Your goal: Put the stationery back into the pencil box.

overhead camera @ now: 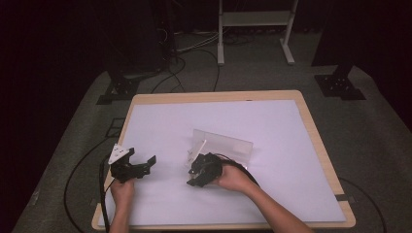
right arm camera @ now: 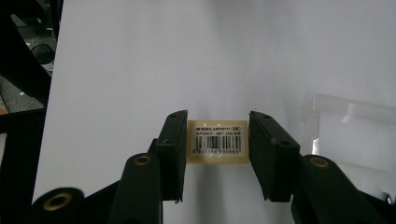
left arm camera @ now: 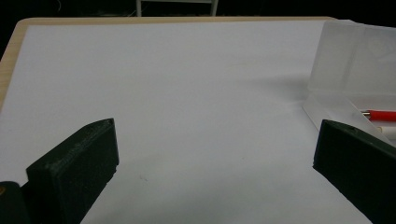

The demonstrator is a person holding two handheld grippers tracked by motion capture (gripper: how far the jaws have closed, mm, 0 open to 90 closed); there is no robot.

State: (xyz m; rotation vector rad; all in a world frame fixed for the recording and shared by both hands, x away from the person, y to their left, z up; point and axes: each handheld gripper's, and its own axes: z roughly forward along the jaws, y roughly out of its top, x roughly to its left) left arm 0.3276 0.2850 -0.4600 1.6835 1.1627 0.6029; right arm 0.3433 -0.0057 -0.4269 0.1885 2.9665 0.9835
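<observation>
The right hand-held gripper [overhead camera: 196, 171] is clamped on a small translucent lid with a beige barcode label [right arm camera: 217, 142]: in the right gripper view the label sits exactly between the two black jaws, and both pads press on the lid's edges. In the high view this gripper is in the middle of the table [overhead camera: 316, 131], touching or just beside the near left end of a clear plastic pencil case [overhead camera: 224, 144]. The case lies with its long axis across the table, from the gripper toward the right and a little away from the person, so the held part is at its left end. In the left gripper view the case stands open at the right edge, with its clear flap up, and a red pen [left arm camera: 379, 115] lies inside its base. The left hand-held gripper [overhead camera: 145, 167] rests on the white sheet well to the left of the case, and its jaws stand wide apart with nothing between them. The right hand is therefore clearly the nearer one. I judge that the next move depends on how the held lid lines up with the case's long axis; the left gripper would have to travel to the right to steady the case.
</observation>
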